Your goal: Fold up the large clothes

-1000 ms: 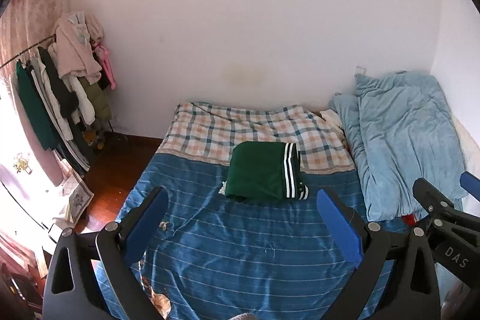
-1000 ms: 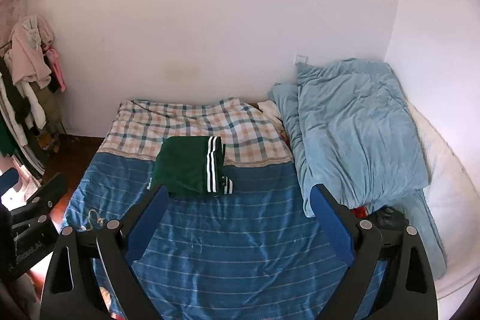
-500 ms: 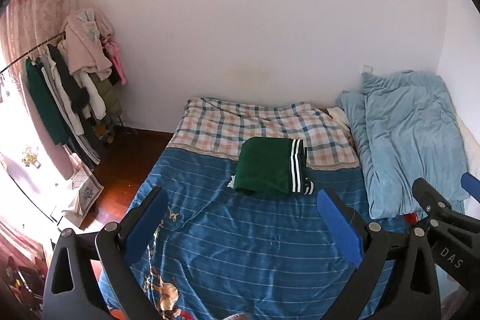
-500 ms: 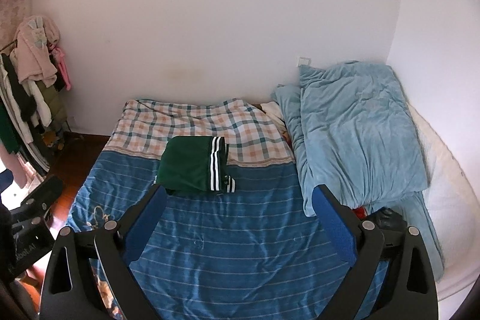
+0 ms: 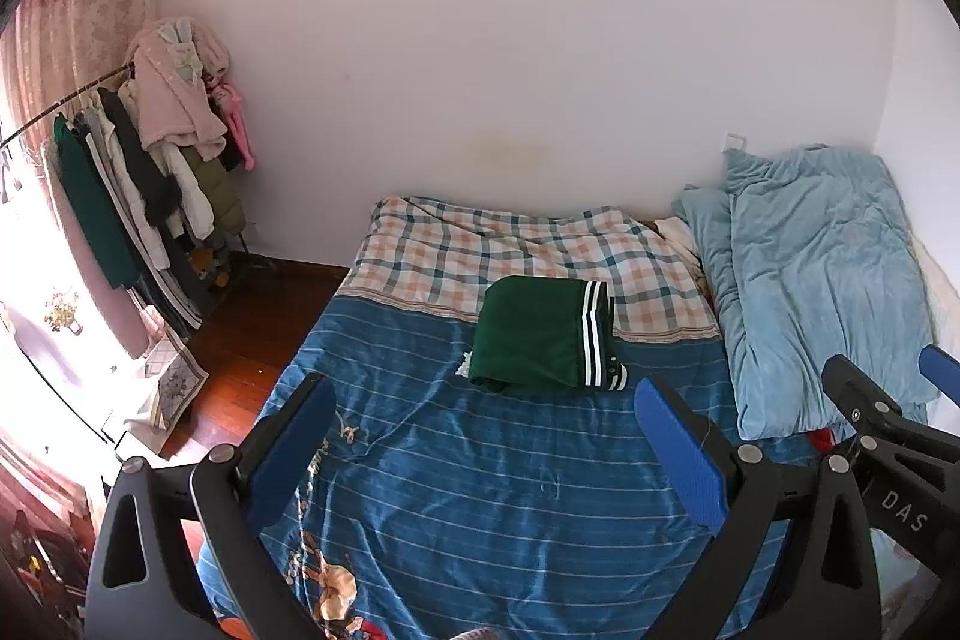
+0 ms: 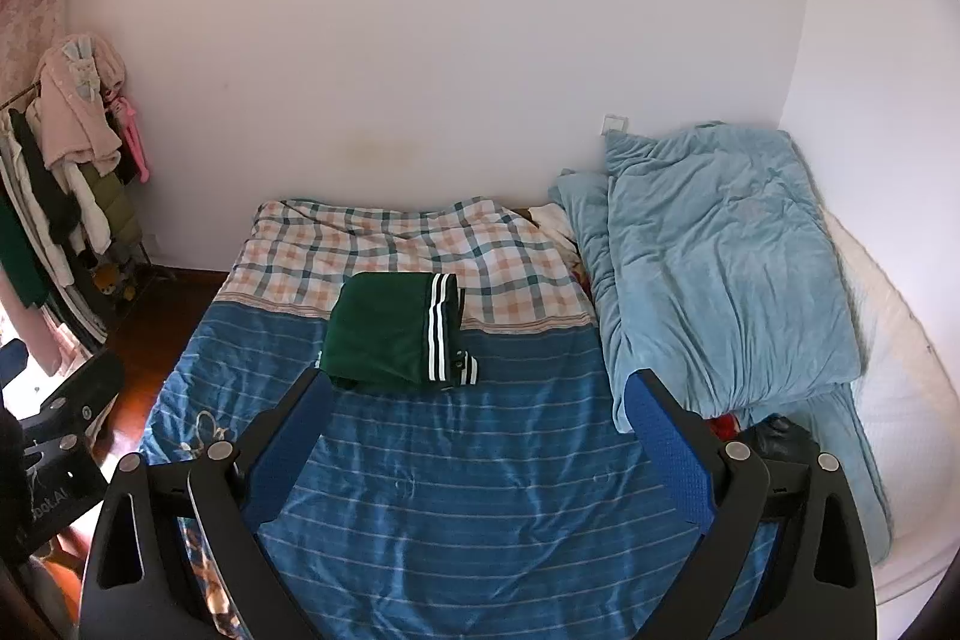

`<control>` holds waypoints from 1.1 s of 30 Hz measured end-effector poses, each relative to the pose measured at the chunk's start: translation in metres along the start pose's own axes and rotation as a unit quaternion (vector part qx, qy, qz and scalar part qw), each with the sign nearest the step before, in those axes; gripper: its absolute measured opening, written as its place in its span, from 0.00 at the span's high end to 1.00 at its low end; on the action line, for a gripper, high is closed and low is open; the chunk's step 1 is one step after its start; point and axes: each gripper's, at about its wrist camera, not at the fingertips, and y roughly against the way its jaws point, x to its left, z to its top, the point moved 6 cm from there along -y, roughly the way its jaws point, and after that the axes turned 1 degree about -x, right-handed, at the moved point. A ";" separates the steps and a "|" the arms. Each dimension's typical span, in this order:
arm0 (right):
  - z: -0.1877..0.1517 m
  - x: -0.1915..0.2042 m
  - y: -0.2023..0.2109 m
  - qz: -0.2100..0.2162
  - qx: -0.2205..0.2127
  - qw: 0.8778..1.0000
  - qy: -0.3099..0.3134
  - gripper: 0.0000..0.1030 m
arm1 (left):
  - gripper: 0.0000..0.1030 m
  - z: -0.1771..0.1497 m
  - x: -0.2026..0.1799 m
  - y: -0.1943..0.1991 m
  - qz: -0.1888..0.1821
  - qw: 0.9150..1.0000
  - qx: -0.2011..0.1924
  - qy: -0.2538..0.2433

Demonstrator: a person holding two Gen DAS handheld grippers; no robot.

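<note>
Holding both pairs of tongs above the near end of the bed [image 5: 456, 466], I have nothing in either. My left tongs [image 5: 483, 436] stand released, blue pads spread wide at the bottom of the left wrist view, and my right tongs [image 6: 477, 427] are spread the same way at the bottom of the right wrist view. Part of the right tongs also shows at the lower right edge of the left view, and the left tongs' black frame at the lower left edge of the right view. The folded green garment [image 5: 540, 349] with white stripes along its right side lies in the middle of the frame, well apart from both tongs, straddling the line where the blue striped cover meets the checked blanket [image 5: 516, 250]. A light blue quilt [image 5: 822, 274] is heaped along the right side of the bed. A clothes rack [image 5: 138, 172] full of hanging clothes stands at the left, against the white wall.
</note>
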 end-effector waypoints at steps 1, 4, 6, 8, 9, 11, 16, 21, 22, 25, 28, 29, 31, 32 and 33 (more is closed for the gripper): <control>0.000 0.001 0.000 0.000 0.000 1.000 0.001 0.04 | 0.01 0.000 0.001 0.000 0.000 1.000 0.000 0.001; 0.000 0.001 0.000 0.000 0.002 1.000 0.001 0.03 | 0.01 0.000 0.002 -0.001 0.000 1.000 0.001 -0.001; 0.000 0.002 -0.002 0.002 0.004 1.000 0.003 0.03 | 0.01 0.002 0.004 -0.002 0.002 1.000 0.003 0.000; 0.000 0.003 -0.004 0.004 0.005 1.000 0.003 0.03 | 0.01 0.003 0.004 -0.001 0.004 1.000 0.003 0.001; 0.001 0.003 -0.004 0.004 0.005 1.000 0.004 0.03 | 0.01 0.003 0.004 -0.002 0.004 1.000 0.003 0.001; 0.001 0.003 -0.004 0.004 0.005 1.000 0.005 0.03 | 0.01 0.004 0.004 -0.003 0.005 1.000 0.003 0.002; 0.001 0.004 -0.009 0.007 0.005 1.000 0.006 0.03 | 0.01 0.005 0.004 -0.005 0.006 1.000 0.003 0.001; 0.000 0.003 -0.011 0.006 0.005 1.000 0.007 0.03 | 0.01 0.006 0.003 -0.006 0.006 1.000 0.003 0.000; 0.000 0.003 -0.012 0.007 0.005 1.000 0.006 0.03 | 0.01 0.006 0.003 -0.006 0.006 1.000 0.005 0.000; 0.000 0.003 -0.012 0.007 0.005 1.000 0.006 0.03 | 0.01 0.007 0.004 -0.007 0.008 1.000 0.004 -0.002; 0.000 0.002 -0.012 0.006 0.004 1.000 0.007 0.03 | 0.01 0.009 0.005 -0.007 0.008 1.000 0.004 -0.002; 0.000 0.002 -0.014 0.006 0.004 1.000 0.007 0.03 | 0.01 0.009 0.005 -0.008 0.007 1.000 0.005 -0.004; 0.001 0.003 -0.013 0.008 0.006 1.000 0.006 0.03 | 0.01 0.009 0.006 -0.008 0.008 1.000 0.004 -0.003; 0.001 0.003 -0.013 0.007 0.005 1.000 0.007 0.03 | 0.01 0.009 0.005 -0.009 0.008 1.000 0.005 -0.003; 0.000 0.003 -0.014 0.007 0.005 1.000 0.007 0.03 | 0.01 0.009 0.006 -0.009 0.007 1.000 0.005 -0.003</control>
